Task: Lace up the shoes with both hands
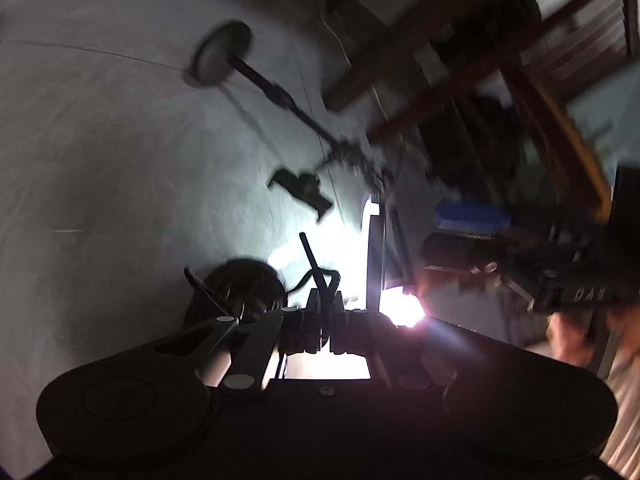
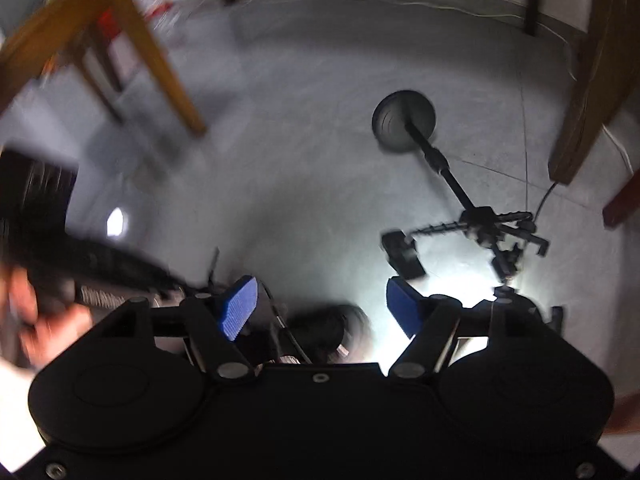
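Note:
Both views are dark and motion-blurred. My left gripper point(image 1: 325, 320) is shut on a black shoelace point(image 1: 314, 258) whose stiff end sticks up between the fingers. A dark shoe point(image 1: 240, 288) sits low behind the left fingers and shows as a dark blur point(image 2: 328, 328) in the right wrist view. My right gripper point(image 2: 320, 308) is open and empty, its blue pads point(image 2: 240, 306) wide apart above the shoe. The right gripper point(image 1: 472, 220) also appears at the right of the left wrist view, the left gripper point(image 2: 104, 268) at the left of the right wrist view.
A black stand with a round base point(image 2: 404, 120) and clamp arms point(image 2: 492, 228) stands on the grey floor point(image 2: 300, 160). Wooden chair and table legs point(image 2: 156, 56) are around. A bright light glares low point(image 1: 404, 308).

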`<state>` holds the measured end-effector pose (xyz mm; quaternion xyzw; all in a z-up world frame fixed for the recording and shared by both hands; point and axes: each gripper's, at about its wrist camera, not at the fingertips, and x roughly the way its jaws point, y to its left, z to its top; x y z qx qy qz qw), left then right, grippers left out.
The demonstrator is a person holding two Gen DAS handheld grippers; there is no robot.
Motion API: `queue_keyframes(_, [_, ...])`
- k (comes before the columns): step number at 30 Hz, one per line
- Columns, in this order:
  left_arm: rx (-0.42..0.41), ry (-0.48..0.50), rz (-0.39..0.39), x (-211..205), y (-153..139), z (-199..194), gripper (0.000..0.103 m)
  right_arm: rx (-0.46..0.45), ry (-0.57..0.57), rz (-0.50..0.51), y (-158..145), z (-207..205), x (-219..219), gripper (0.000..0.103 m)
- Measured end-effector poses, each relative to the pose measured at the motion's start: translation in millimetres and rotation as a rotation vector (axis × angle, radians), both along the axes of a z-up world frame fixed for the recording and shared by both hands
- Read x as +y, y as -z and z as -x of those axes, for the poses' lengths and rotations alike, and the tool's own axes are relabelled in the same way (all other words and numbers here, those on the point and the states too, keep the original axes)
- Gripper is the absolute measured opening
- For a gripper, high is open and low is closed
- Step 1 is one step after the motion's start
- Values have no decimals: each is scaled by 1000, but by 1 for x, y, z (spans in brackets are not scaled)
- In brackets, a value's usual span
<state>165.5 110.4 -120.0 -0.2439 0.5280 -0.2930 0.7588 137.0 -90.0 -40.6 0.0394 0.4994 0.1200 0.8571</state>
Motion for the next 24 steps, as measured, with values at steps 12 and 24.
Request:
queue_keyframes(12, [-7,-336,96,30,-18,-4,3,119,659,-63,47,-6,40,90])
queue_keyframes(24, [-151,-470,-191,20,-36,10,3,200,795,74,67,-11,84,95])
